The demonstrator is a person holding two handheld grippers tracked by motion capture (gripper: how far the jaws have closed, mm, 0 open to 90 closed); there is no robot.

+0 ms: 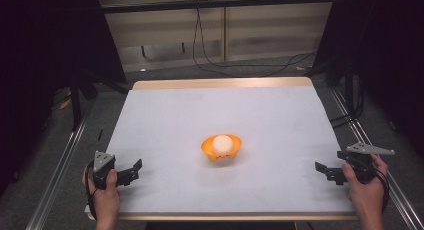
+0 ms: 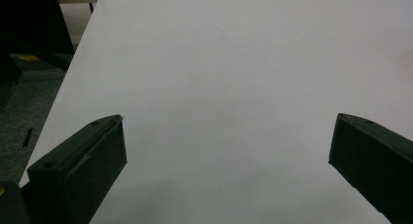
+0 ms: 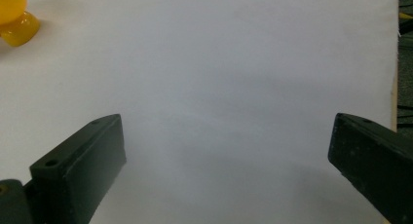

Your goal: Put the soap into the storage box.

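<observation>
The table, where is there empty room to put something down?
Almost everywhere. The only thing on the table is the orange bowl in the middle, holding a white ball. The far half behind the bowl is bare, and so are the stretches between it and the left gripper and right gripper.

Surface (image 1: 165,120): pale grey-white covering over a light wood top; wood shows as a strip along the 12 o'clock edge and thinly along the 6 o'clock edge. One orange bowl (image 1: 221,149) stands directly on it, just toward 6 o'clock of centre, a white ball (image 1: 222,142) sitting inside. Right gripper view: bowl's orange foot (image 3: 17,24) rests flat on the covering at upper left, soft shadow beside it. Covering smooth, unmarked.
</observation>
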